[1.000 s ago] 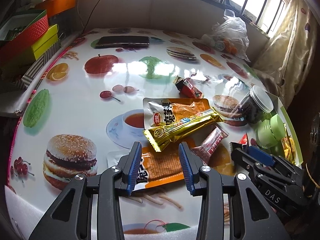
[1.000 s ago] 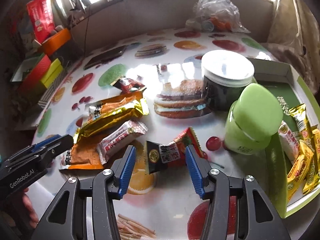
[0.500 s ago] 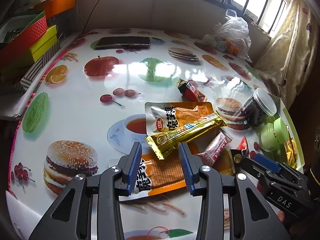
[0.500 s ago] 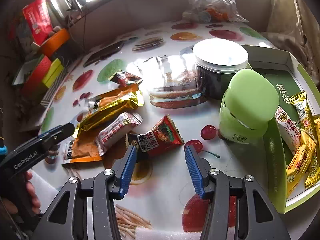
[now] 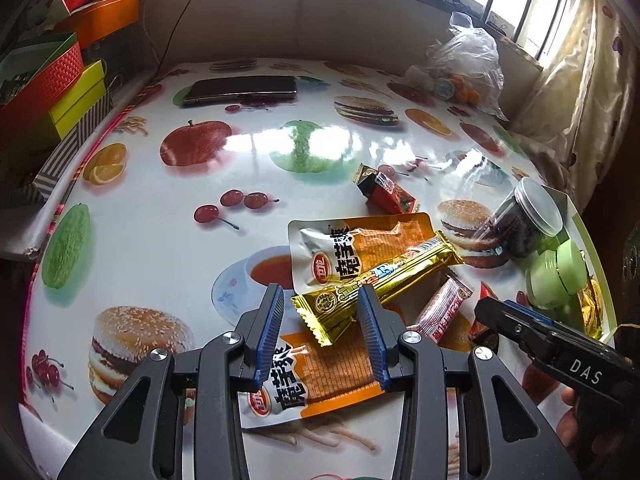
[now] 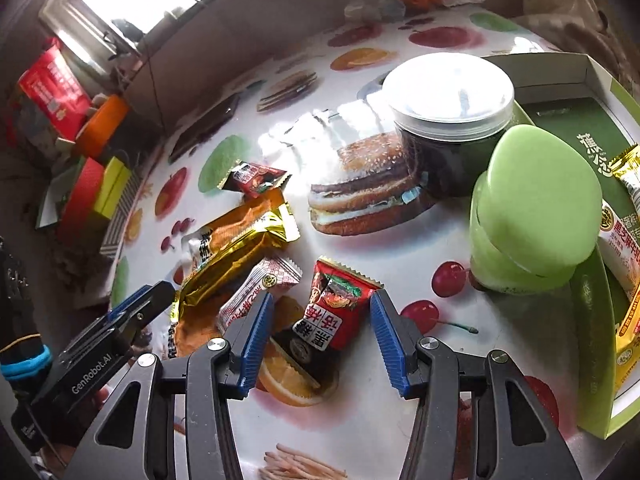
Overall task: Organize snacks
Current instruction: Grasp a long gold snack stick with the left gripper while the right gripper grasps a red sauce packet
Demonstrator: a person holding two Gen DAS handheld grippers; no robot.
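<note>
Red-and-black packet (image 6: 328,312): lies flat on the desk between the blue pads of the right tool, its near black end close to the left pad; no pad presses on it.
Right tool (image 6: 322,340): jaws stand apart, holding nothing, low over the packet.
Gold bar (image 5: 376,280): lies slantwise across the upper orange pouch (image 5: 360,244), its near end between the tips of the left tool.
Left tool (image 5: 322,336): jaws apart, gripping nothing; the gold bar's end and the lower orange pouch (image 5: 316,380) show in the gap, but whether the pads touch them I cannot tell.
White-and-red bar (image 6: 256,292): just beside the gold bar, its near end by the right tool's left pad.
Small red packet (image 5: 386,194): lies apart from the pile, farther up the desk.
Green jar (image 6: 532,220): stands tilted in view at the edge of the green tray (image 6: 592,336), to the right of the red-and-black packet.
Dark jar with white lid (image 6: 448,120): behind the green jar, close beside it.
Tray contents: yellow and white snack packs (image 6: 624,248) lie inside.
Desk (image 5: 168,208): glossy cloth printed with fruit and burgers.
Phone (image 5: 240,88): flat at the far side of the desk.
Plastic bag (image 5: 468,68): at the far right corner, by the window.
</note>
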